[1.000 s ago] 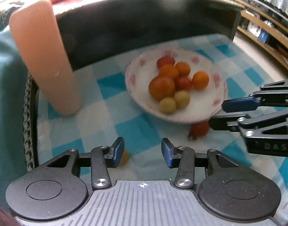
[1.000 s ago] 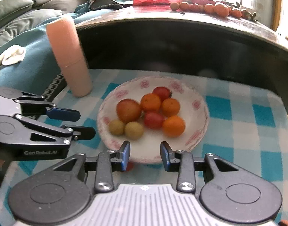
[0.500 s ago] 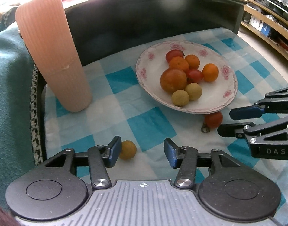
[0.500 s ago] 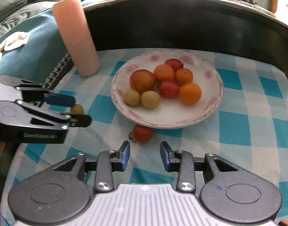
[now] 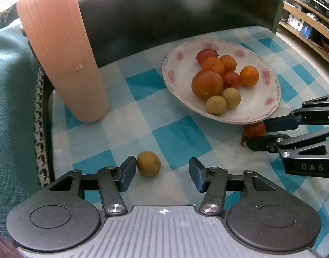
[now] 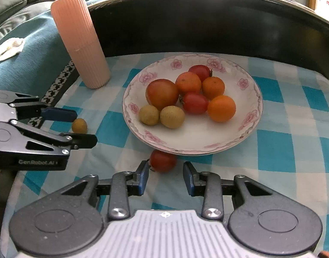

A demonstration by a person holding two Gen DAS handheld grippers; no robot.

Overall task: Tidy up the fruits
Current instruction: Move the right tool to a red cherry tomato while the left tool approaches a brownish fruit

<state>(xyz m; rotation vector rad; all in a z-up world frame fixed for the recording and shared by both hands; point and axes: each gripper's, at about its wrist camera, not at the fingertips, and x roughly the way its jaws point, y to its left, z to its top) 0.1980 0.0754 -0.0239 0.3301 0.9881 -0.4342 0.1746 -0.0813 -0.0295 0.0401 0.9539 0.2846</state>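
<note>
Jaws of left gripper (image 5: 162,173) opening around loose longan (image 5: 148,166), right gripper (image 6: 165,177) open before stray tomato (image 6: 162,160); each fruit should be centred before squeezing.

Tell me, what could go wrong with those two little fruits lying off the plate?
The small yellow fruit sits against one side of the opening left gripper; a lopsided squeeze may roll it away. The red tomato lies against the plate rim, just ahead of the right gripper, whose jaws might knock the plate.

plate (image 6: 248,138) 1 — cup (image 6: 78,40) 1 | orange fruits 4 | red tomatoes 3 | yellow-brown fruits 3
</note>
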